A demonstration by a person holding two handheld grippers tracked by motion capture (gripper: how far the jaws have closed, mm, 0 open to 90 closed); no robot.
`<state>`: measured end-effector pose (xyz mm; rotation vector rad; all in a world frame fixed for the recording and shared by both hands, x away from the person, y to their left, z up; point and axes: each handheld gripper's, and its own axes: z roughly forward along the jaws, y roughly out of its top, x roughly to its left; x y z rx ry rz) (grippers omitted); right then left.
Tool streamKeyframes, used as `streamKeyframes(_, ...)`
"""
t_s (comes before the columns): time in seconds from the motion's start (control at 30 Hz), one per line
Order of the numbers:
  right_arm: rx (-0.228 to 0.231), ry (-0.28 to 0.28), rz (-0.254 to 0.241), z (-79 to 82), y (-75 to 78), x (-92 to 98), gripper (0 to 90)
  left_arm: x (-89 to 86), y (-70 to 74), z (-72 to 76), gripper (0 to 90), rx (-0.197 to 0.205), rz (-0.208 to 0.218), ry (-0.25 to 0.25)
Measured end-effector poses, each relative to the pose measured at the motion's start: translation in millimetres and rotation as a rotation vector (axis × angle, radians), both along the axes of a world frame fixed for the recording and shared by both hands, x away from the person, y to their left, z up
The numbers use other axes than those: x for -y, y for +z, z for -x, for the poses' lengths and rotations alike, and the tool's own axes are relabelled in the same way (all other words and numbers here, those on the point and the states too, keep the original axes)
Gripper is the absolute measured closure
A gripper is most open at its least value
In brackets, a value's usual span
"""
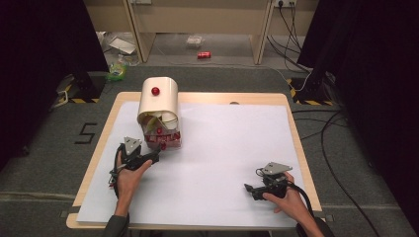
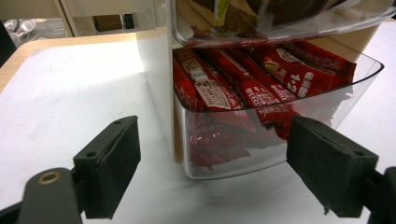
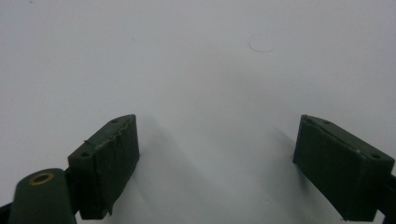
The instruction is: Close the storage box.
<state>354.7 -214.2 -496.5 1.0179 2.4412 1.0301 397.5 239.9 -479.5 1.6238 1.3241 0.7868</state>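
My right gripper (image 1: 248, 189) rests near me, jaws wide apart over the white table sheet (image 1: 232, 148). Farther off, my left gripper (image 1: 157, 156), jaws also spread, faces a clear plastic bin (image 2: 280, 135) of red snack packets (image 2: 243, 88) under a cream rounded dispenser (image 1: 158, 98).

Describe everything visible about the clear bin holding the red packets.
The clear bin is the lower compartment of a cream dispenser with a red knob, standing on the white sheet at the table's far left. It looks like transparent plastic with a curved front wall and open rim. Red sachets lie stacked inside. A second clear tray sits above. The left gripper faces it, jaws open, not touching.
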Motion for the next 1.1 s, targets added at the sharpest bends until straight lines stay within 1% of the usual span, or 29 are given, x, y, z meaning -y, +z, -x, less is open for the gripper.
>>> streamKeyframes(0.13,0.000,0.000,0.000,0.0,0.0,0.0,14.6,0.1,-0.1,-1.5,17.2,0.000,0.000,0.002)
streamKeyframes(0.33,0.001,0.000,0.001,0.1,0.0,0.0,14.6,-1.5,1.2,-2.9,17.3,0.008,-0.010,0.024)
streamKeyframes(0.4,0.001,-0.001,0.000,0.1,0.0,-0.1,14.6,-2.1,1.2,-3.2,17.3,0.010,-0.010,0.027)
streamKeyframes(0.53,0.001,-0.001,0.000,0.1,0.0,-0.1,14.6,-4.0,0.2,-4.9,18.3,0.009,-0.002,0.049)
streamKeyframes(0.7,0.000,0.000,0.000,0.0,0.0,0.0,14.6,-4.0,0.1,-6.9,18.4,0.011,-0.002,0.051)
streamKeyframes(0.83,0.001,0.000,0.001,0.0,0.0,0.0,14.6,-4.8,-0.5,-7.8,16.7,0.008,0.002,0.057)
streamKeyframes(0.9,0.000,-0.001,0.000,0.0,0.0,-0.1,14.6,-4.6,-1.2,-8.3,15.5,0.002,-0.010,0.062)
streamKeyframes(1.03,0.000,-0.001,0.000,0.0,0.0,-0.1,14.6,-4.3,-2.3,-6.6,18.0,-0.001,-0.018,0.055)
streamKeyframes(1.07,0.000,-0.001,0.000,0.1,0.0,-0.1,14.6,-4.5,-2.4,-5.8,19.8,0.001,-0.015,0.053)
streamKeyframes(1.1,0.000,0.000,0.000,0.0,0.0,0.0,14.6,-5.7,-2.4,-4.1,22.8,-0.005,-0.002,0.045)
